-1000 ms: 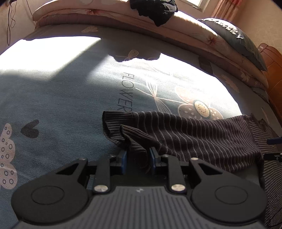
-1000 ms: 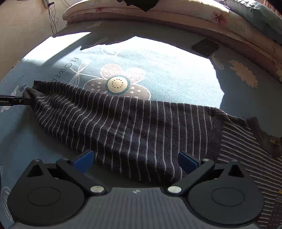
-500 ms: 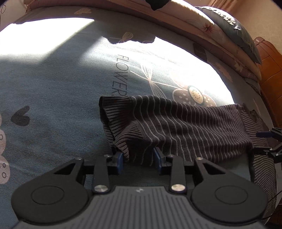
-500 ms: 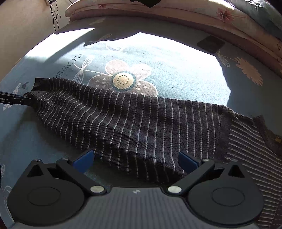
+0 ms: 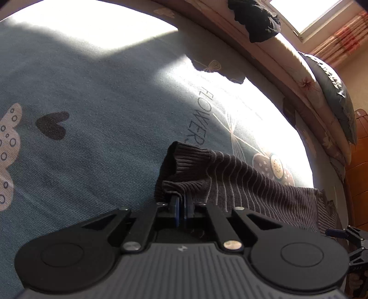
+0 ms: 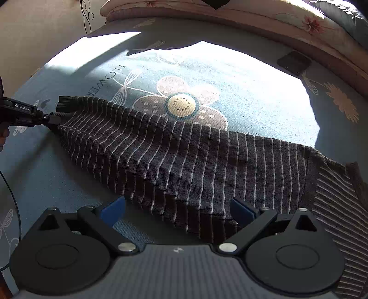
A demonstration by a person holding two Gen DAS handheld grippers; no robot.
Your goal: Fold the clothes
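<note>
1. Striped sweater (image 6: 184,165): dark knit with thin pale stripes, spread across the middle of the blue flower-print bed sheet (image 6: 253,87), one sleeve stretched out long, body bunched toward the right edge of the bed.
2. Left gripper (image 5: 181,202): blue pads pressed together, clamped on the ribbed cuff (image 5: 184,165) at the sleeve's end; cuff folded and puckered just above the pads. Seen from the right wrist camera as a black tool (image 6: 30,115) at the far left, tip buried in the cuff (image 6: 65,105).
3. Right gripper (image 6: 178,209): jaws wide but closing, blue pads (image 6: 112,210) either side of the sleeve's near edge close to the shoulder; fabric lying between them, not yet pinched, one pad over bare sheet.
4. Around: rolled floral quilt (image 5: 287,59) along the far edge of the bed, a black garment (image 5: 257,18) draped on it, a grey pillow (image 5: 333,92) at the far right corner, a flat dark square object (image 6: 294,62) on the sheet below the quilt.
5. Strong sunlight across the sheet's middle, near side in shadow. Nothing lying on top of the sleeve.
</note>
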